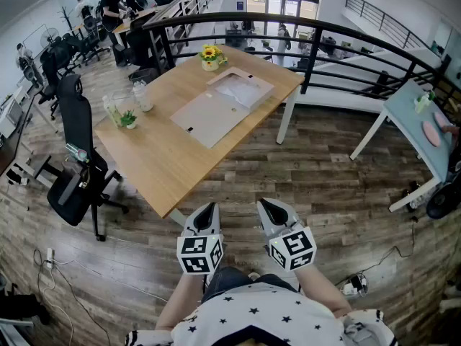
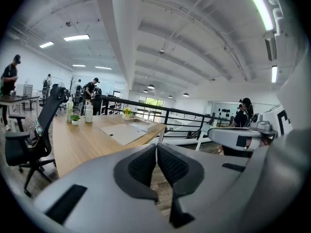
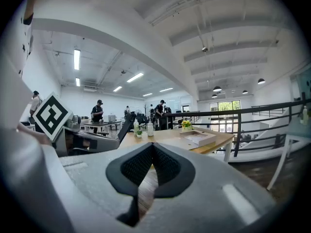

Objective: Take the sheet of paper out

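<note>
- Ahead of the fingertips and well apart from them, the paper (image 1: 238, 85) lay inside the open box (image 1: 263, 96) at the far end of the table (image 1: 162, 168). Neither gripper was near it.
- The left gripper (image 1: 209, 207) was closed, pads together, with nothing between them. The right gripper (image 1: 266, 205) was in the same condition: closed and empty.
- Risk: closed jaws reaching the paper would likely push or crease the sheet rather than take it. Cause: jaws not opened before the approach.
- Risk: the sheet looked thin and lay flat in the box, so the fingertips could probably slide over it without catching an edge. Cause: a flat approach with no edge lifted.
- Risk: the box appeared light and could shift or lift with the sheet. Cause: pulling with one gripper while the other did not steady the box wall.
- Risk: the flap (image 1: 210, 117) lay between the fingertips and the box. Cause: a low approach could catch on it and drag the box.
- Risk: the flowers (image 1: 210, 55) stood just beyond the box, farther from the fingertips. The bottle (image 1: 142, 96) and plant (image 1: 127, 118) stood left of the line from fingertips to box. Cause: a wide reach could possibly tip them.
</note>
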